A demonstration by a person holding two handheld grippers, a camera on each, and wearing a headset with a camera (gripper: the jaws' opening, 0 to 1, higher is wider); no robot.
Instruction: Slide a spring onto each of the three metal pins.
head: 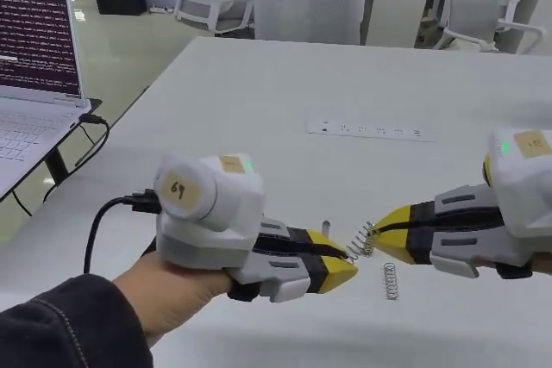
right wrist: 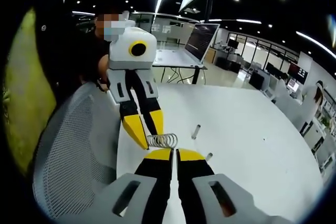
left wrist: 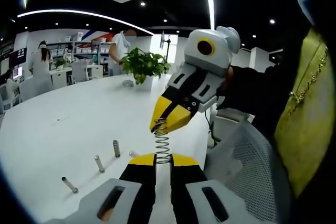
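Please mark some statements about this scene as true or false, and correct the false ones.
1. A spring stretches between the left gripper and the right gripper. True.
2. Both grippers are wide open. False: the jaws of each are closed on an end of the spring.
3. A second spring lies on the table. True.
4. The laptop is closed. False: it is open, with text on its screen.

A pin [head: 326,227] looks half hidden behind the left gripper [head: 352,262].
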